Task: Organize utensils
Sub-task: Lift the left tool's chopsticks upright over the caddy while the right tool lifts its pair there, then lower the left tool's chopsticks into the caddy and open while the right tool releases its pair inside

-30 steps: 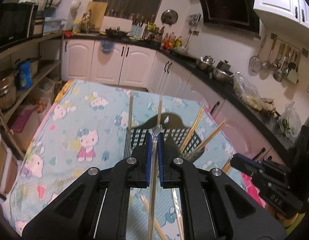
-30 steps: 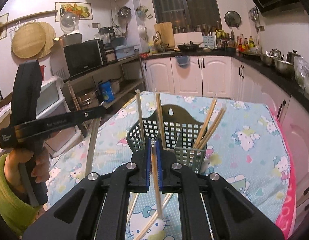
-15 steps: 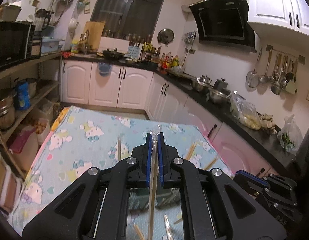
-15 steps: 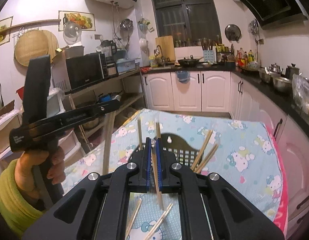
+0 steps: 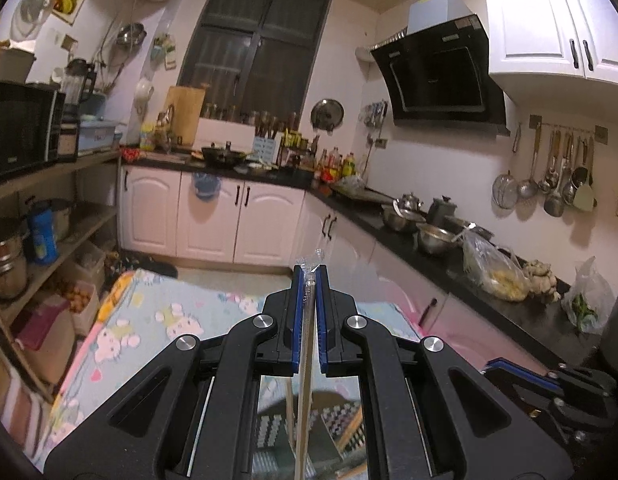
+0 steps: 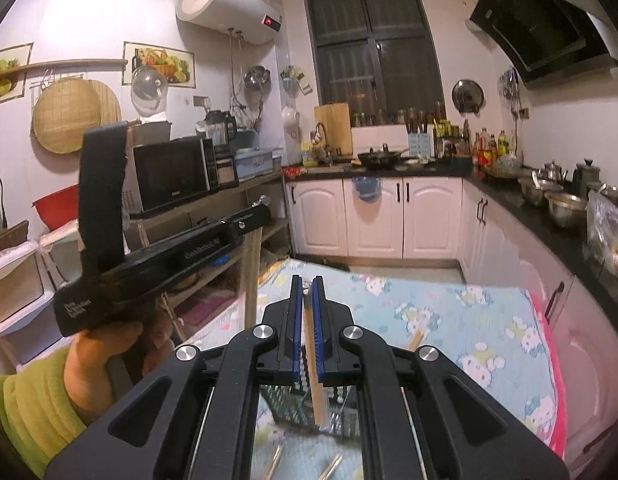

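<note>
From my remote station I read the colours as follows. The left gripper [image 5: 309,276] is black with blue pads, pinching a pale wooden chopstick in clear wrapping [image 5: 305,360]. The right gripper [image 6: 307,284] is likewise black and blue, around a tan chopstick [image 6: 315,364]. The tablecloth [image 6: 469,320] is light blue, printed with white cartoon cats, and edged in pink. The utensil basket [image 6: 285,404] is dark green mesh. A yellow-green sleeve [image 6: 33,396] covers my left arm. The base cabinets [image 5: 213,220] are white under a black countertop [image 5: 429,252].
</note>
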### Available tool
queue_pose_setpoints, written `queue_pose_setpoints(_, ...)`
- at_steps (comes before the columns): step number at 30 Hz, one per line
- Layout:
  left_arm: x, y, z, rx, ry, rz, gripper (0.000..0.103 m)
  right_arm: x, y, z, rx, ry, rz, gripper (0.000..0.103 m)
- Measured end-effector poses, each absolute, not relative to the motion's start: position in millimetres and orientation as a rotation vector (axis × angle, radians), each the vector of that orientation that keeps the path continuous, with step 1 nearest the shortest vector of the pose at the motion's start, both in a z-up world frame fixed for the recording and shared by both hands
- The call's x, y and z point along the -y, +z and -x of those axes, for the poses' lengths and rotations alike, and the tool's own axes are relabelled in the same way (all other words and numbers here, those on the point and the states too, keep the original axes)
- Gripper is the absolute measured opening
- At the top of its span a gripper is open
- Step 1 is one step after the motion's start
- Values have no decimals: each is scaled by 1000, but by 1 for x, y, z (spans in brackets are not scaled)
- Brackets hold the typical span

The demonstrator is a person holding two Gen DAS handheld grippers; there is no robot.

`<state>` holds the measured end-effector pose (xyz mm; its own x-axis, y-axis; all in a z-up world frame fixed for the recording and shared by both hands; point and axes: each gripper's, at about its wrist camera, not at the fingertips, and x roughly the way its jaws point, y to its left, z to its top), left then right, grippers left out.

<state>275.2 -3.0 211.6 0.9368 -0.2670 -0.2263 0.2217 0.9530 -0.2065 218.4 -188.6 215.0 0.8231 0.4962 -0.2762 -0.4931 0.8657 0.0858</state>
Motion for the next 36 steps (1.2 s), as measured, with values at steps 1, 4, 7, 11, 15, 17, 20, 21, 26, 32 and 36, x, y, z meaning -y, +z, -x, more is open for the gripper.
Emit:
queue_pose_setpoints(1,3,212,-278,-243,-248,180,1,187,217,-220,-287,523,-7,5)
queue_pose_setpoints(4,-1,212,-288,-218,-241,193,1,184,221,-227,-269,527,-4,5)
queue_pose_setpoints(7,-6,206,-299,-213,-228,213,1,179,222,-236,-259,526,-1,5)
queue_pose_setpoints(11,-12,195,-309,-203,-217,225,1,174,216,-246,-253,511,15,5)
queue_pose_setpoints(15,-18,177,-318,-213,-212,242,1,169,203,-257,-268,500,24,5)
queue_pose_setpoints(17,-20,169,-321,-219,-209,248,1,167,196,-263,-280,489,31,5)
queue_pose_setpoints(20,-23,156,-322,-226,-201,263,1,167,185,-271,-302,484,24,5)
queue_pose_setpoints(21,-23,152,-322,-226,-199,263,1,167,181,-273,-310,482,22,5)
queue_pose_setpoints(26,-19,141,-321,-227,-199,251,1,166,166,-284,-344,470,7,5)
queue_pose_setpoints(32,-16,132,-317,-208,-193,224,2,169,154,-290,-369,466,-7,5)
queue_pose_setpoints(36,-17,122,-317,-213,-195,225,2,169,147,-290,-382,467,-4,5)
